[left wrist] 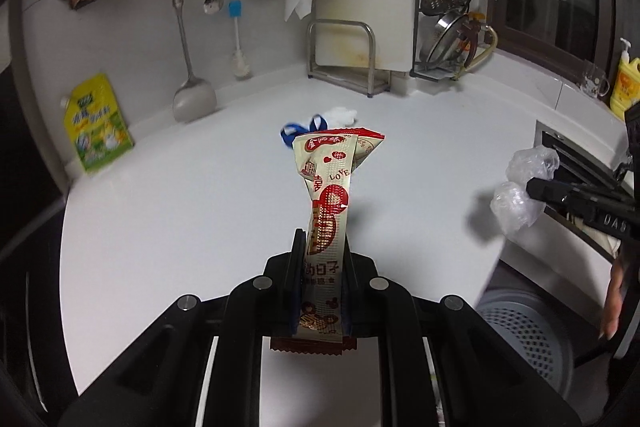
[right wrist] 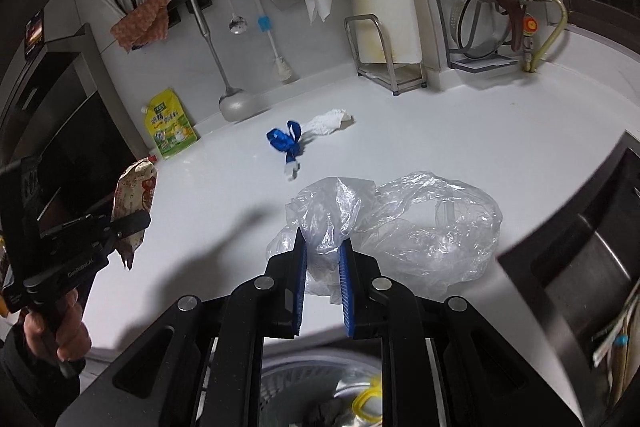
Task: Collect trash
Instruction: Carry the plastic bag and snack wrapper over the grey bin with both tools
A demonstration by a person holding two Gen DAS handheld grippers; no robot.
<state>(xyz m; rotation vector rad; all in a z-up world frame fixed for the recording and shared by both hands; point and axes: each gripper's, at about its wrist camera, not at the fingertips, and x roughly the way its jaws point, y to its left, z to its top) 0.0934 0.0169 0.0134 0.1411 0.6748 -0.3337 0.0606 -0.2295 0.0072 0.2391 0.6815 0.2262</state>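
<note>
Both hands are loaded, so this looks like the carry-to-bin leg. The left hand-held gripper (left wrist: 322,247) is clamped tight on a long cream-and-red printed snack wrapper (left wrist: 330,187), which sticks up above the white worktop (left wrist: 180,211). The right hand-held gripper (right wrist: 323,255) pinches a crumpled clear plastic bag (right wrist: 400,227) by its bunched neck, the rest ballooning out. Both point down at a slant near the worktop's front edge, right over the grey perforated bin (left wrist: 524,339), I'd guess for dropping. A blue ribbon scrap (right wrist: 285,139) and white crumpled tissue (right wrist: 330,121) lie uncollected further back.
</note>
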